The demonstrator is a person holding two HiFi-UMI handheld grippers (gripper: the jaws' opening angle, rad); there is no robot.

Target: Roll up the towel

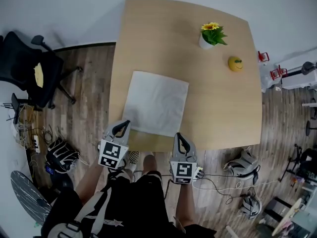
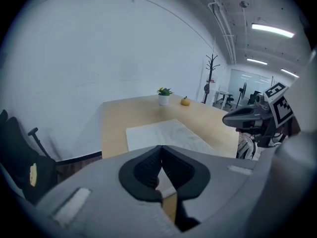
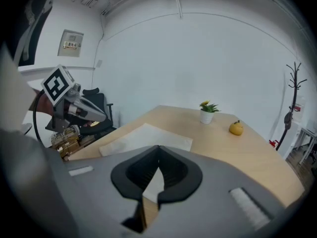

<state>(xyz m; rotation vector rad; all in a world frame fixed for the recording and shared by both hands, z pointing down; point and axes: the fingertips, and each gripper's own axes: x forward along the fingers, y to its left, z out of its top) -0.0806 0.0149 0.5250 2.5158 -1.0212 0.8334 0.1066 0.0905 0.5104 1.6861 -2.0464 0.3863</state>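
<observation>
A white towel [image 1: 156, 102] lies flat and unrolled on the wooden table [image 1: 218, 108], close to its near edge. My left gripper [image 1: 125, 123] hovers just short of the towel's near left corner, jaws shut with nothing between them. My right gripper [image 1: 177, 135] hangs at the table's near edge by the towel's near right corner, also shut and empty. In the left gripper view the towel [image 2: 163, 134] spreads beyond my shut left gripper [image 2: 161, 148], and the right gripper [image 2: 228, 119] shows at the right. In the right gripper view the towel [image 3: 143, 138] lies ahead of my shut right gripper [image 3: 159, 148].
A potted sunflower [image 1: 212, 35] and a yellow fruit-shaped object [image 1: 235, 63] stand at the table's far right. A black office chair [image 1: 29, 68] is on the left. Bags [image 1: 62, 155], cables and other items [image 1: 243, 165] lie on the wood floor.
</observation>
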